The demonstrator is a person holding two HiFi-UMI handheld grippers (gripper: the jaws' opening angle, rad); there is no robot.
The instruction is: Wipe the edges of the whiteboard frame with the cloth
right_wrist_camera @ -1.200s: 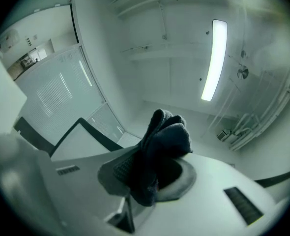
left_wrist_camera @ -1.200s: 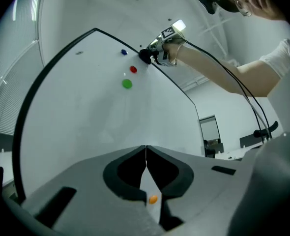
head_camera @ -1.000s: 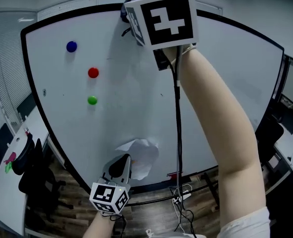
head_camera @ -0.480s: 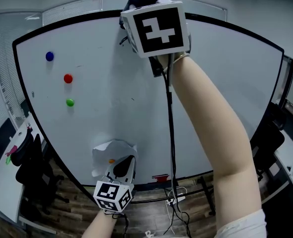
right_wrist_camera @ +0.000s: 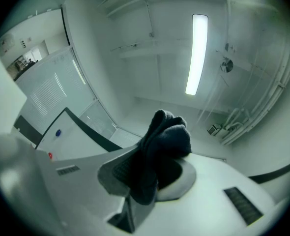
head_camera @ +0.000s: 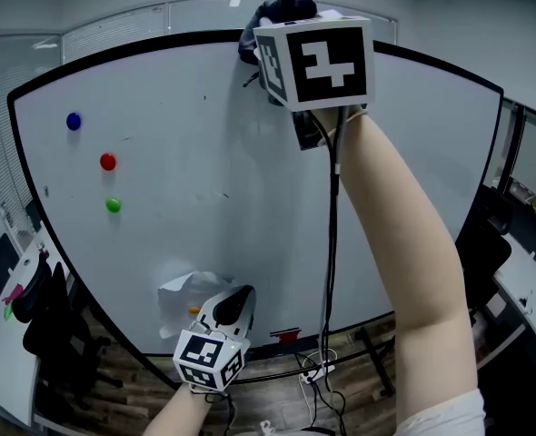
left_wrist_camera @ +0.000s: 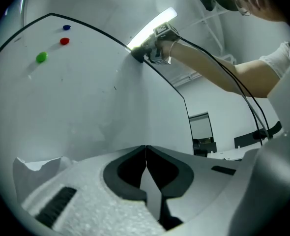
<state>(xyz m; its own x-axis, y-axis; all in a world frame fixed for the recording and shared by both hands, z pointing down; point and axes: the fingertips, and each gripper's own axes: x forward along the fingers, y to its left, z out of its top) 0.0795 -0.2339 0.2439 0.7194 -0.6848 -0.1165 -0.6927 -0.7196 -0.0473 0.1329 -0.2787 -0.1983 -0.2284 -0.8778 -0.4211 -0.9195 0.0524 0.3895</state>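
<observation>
Cloth [head_camera: 282, 9]: dark, bunched, pinched in right claw [right_wrist_camera: 152, 168], at top frame [head_camera: 141, 49] of whiteboard [head_camera: 204, 153]. Left claw [left_wrist_camera: 145, 154]: pressed together, empty, low near bottom edge. Risk: cloth rides off rim, losing contact, if raised arm drifts.

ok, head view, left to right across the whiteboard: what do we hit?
blue magnet → red magnet → crumpled paper → cloth. Green magnet left out: it sits almost directly under the red one.
</observation>
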